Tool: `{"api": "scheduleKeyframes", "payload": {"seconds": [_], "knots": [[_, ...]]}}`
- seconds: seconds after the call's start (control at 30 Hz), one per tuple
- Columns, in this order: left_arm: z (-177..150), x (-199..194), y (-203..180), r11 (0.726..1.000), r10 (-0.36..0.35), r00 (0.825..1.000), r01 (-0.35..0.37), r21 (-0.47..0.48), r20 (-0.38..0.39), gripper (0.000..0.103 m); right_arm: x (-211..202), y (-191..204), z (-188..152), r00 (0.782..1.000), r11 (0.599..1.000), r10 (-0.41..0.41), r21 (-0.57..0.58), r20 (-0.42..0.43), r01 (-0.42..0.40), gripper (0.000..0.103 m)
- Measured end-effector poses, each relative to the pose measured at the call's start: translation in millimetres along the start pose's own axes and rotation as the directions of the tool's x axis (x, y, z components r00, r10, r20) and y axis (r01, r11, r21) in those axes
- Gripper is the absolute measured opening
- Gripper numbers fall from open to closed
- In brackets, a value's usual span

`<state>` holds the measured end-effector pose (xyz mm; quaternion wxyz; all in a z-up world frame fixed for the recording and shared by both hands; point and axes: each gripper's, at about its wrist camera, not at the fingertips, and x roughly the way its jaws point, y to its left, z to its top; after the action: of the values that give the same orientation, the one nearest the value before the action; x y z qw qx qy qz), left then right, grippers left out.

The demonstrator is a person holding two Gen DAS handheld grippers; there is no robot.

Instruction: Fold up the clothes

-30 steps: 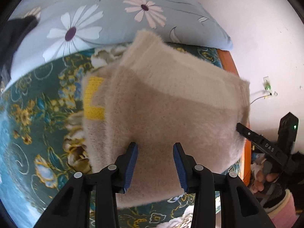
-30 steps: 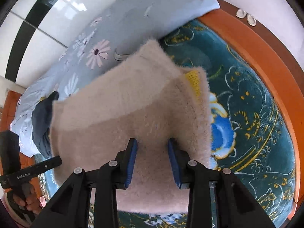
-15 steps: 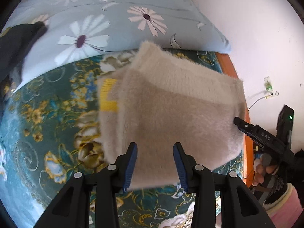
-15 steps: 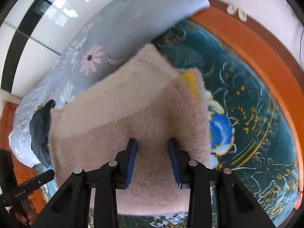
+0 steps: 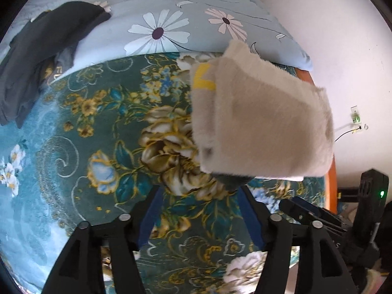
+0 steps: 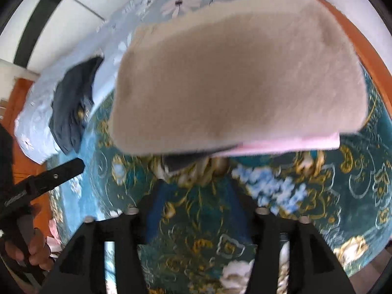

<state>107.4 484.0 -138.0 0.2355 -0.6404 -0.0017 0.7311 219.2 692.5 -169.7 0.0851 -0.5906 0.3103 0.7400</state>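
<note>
The folded beige sweater (image 5: pixel 262 122) lies on the floral bedspread (image 5: pixel 98 147) just beyond both grippers; left gripper (image 5: pixel 198 215) and right gripper (image 6: pixel 196 210) have fingers spread, holding nothing; the right looks nearer.

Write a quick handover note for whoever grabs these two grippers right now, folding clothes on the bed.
Left gripper: open, holding nothing, backed off the folded garment.
Right gripper: open, empty too.
Beige fleece garment: folded into a compact rectangle, lying on the green floral bedspread near the wall-side edge; a pink layer shows under its near edge in the right wrist view.
Dark garment: crumpled, unfolded, partly on the blue daisy duvet.
Done: beige piece looks folded and released.
Left: probably fold the dark garment next.
</note>
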Motion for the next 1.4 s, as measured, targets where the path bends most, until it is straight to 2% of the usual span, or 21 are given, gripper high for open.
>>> {"api": "scheduleKeyframes", "payload": {"seconds": [0.03, 0.1, 0.17, 0.27, 0.5, 0.73, 0.83, 0.93, 1.17, 1.4], "knots": [[-3, 0, 3, 1.0, 0.01, 1.0, -0.01, 0.007, 0.006, 0.079, 1, 5, -2, 1.0, 1.0, -0.016, -0.005, -0.007, 0.016, 0.067], [-10, 1, 10, 1.0, 0.026, 1.0, -0.026, 0.013, 0.017, 0.086, 2, 14, -6, 0.998, 0.998, -0.054, -0.02, -0.016, 0.053, 0.09], [-16, 3, 17, 0.999, 0.035, 0.999, -0.035, 0.017, 0.029, 0.092, -4, 20, -14, 0.995, 0.994, -0.099, -0.044, -0.004, 0.099, 0.097], [-22, 7, 28, 0.999, 0.025, 0.999, -0.026, 0.02, 0.042, 0.103, -12, 30, -24, 0.986, 0.982, -0.165, -0.093, 0.023, 0.167, 0.097], [-14, 18, 43, 1.0, -0.011, 0.998, 0.011, -0.001, 0.057, 0.103, -12, 38, -32, 0.956, 0.95, -0.289, -0.112, 0.053, 0.293, 0.098], [-2, 32, 43, 0.993, -0.046, 0.997, 0.038, 0.111, 0.065, 0.103, -2, 50, -32, 0.923, 0.913, -0.379, -0.137, 0.064, 0.385, 0.098], [2, 36, 43, 0.978, -0.011, 0.992, -0.015, 0.207, 0.122, 0.103, 2, 54, -31, 0.907, 0.896, -0.414, -0.145, 0.073, 0.421, 0.098], [6, 39, 47, 0.961, -0.013, 0.987, -0.033, 0.273, 0.162, 0.103, 8, 56, -29, 0.894, 0.881, -0.442, -0.149, 0.077, 0.448, 0.098], [14, 58, 52, 0.938, -0.03, 0.99, -0.021, 0.346, 0.141, 0.103, 24, 57, -25, 0.872, 0.859, -0.486, -0.155, 0.054, 0.488, 0.098], [23, 77, 34, 0.888, -0.06, 0.992, 0.002, 0.459, 0.111, 0.103, 37, 55, -19, 0.863, 0.852, -0.504, -0.15, 0.026, 0.502, 0.098]]}}
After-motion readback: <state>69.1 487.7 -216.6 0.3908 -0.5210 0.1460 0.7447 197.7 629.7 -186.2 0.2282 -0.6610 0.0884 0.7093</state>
